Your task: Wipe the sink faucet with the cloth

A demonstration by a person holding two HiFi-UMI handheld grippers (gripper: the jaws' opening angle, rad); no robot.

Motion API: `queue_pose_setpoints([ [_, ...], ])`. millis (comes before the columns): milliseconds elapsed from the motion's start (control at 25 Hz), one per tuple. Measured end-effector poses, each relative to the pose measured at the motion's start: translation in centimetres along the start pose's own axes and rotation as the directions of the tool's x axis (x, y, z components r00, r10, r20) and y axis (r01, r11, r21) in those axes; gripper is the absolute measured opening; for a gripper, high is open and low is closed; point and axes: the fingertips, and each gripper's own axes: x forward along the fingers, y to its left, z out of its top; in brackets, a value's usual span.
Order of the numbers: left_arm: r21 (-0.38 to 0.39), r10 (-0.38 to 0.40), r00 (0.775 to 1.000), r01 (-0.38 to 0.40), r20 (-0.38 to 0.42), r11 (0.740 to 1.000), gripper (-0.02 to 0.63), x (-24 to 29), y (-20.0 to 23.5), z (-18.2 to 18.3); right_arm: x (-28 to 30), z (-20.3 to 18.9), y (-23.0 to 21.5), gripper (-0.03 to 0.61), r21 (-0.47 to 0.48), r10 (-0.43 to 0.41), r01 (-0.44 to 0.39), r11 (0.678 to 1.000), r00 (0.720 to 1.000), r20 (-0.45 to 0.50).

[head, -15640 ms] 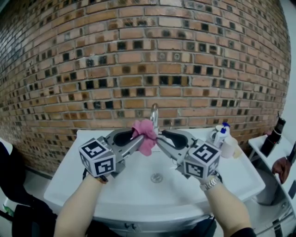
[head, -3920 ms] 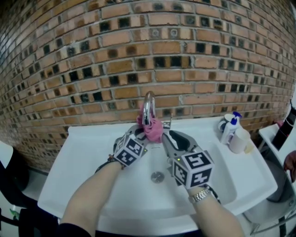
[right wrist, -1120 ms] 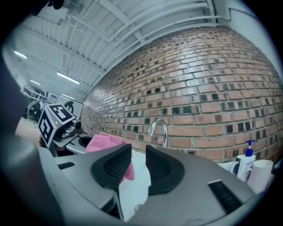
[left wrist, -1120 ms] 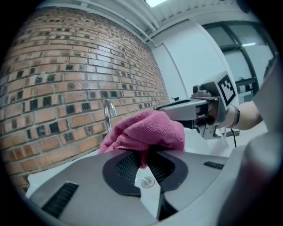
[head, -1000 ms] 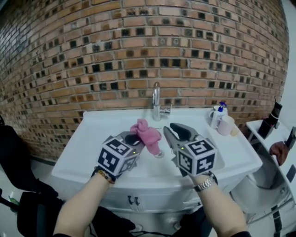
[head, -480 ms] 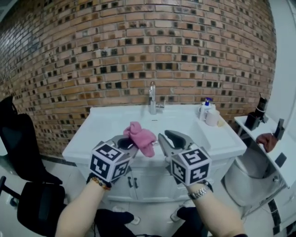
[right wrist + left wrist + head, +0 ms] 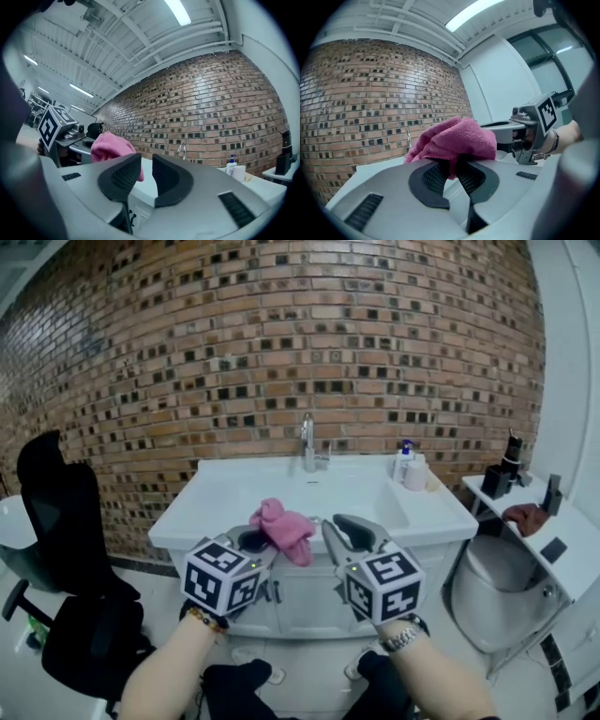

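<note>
The chrome faucet (image 7: pixel 307 442) stands at the back of the white sink (image 7: pixel 234 507), well away from both grippers. My left gripper (image 7: pixel 272 542) is shut on the pink cloth (image 7: pixel 284 527), which bunches up over its pads (image 7: pixel 436 176). The cloth (image 7: pixel 454 140) hides part of the sink in the left gripper view. My right gripper (image 7: pixel 339 529) is level beside it on the right. Its jaws have just been closing; a narrow gap stays and nothing is between them (image 7: pixel 146 176). In the right gripper view the cloth (image 7: pixel 110 147) shows at the left and the faucet (image 7: pixel 182 150) far off.
A soap bottle (image 7: pixel 403 461) and a cup (image 7: pixel 416 474) stand on the sink's right corner. A black chair (image 7: pixel 66 549) is at the left, a toilet (image 7: pixel 497 587) and a white shelf (image 7: pixel 562 549) with small items at the right. A brick wall (image 7: pixel 281 352) rises behind.
Both grippers have drawn back from the sink, which now looks smaller and farther. The cloth stays in the left gripper. The right jaws stand closer together than before.
</note>
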Motion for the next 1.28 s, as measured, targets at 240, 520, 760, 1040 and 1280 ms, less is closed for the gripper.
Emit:
queue_pose_setpoints([
  [240, 0.024, -0.007, 1.000, 0.007, 0.030, 1.000, 0.041, -2.2, -2.8, 1.6, -3.0, 1.0, 1.2, 0.067, -0.022, -0.009, 0.010, 1.000, 1.000, 0.015],
  [520, 0.016, 0.000, 0.999, -0.001, 0.036, 1.000, 0.041, -2.8, -3.4, 1.6, -3.5, 0.9, 2.1, 0.020, -0.040, -0.010, 0.011, 0.999, 1.000, 0.006],
  [760, 0.019, 0.009, 0.999, -0.010, 0.036, 1.000, 0.041, -2.4, -2.9, 1.2, -2.9, 0.8, 2.3, 0.012, -0.050, -0.005, 0.006, 0.999, 1.000, 0.014],
  [1040, 0.010, 0.009, 1.000, -0.009, 0.030, 1.000, 0.041, -2.0, -2.3, 0.9, -2.3, 0.7, 2.2, 0.012, -0.054, -0.002, 0.002, 0.999, 1.000, 0.007],
  [1280, 0.007, 0.007, 1.000, -0.007, 0.024, 1.000, 0.041, -1.4, -2.2, 0.6, -2.2, 0.2, 1.4, 0.011, -0.052, -0.013, 0.013, 0.999, 1.000, -0.002],
])
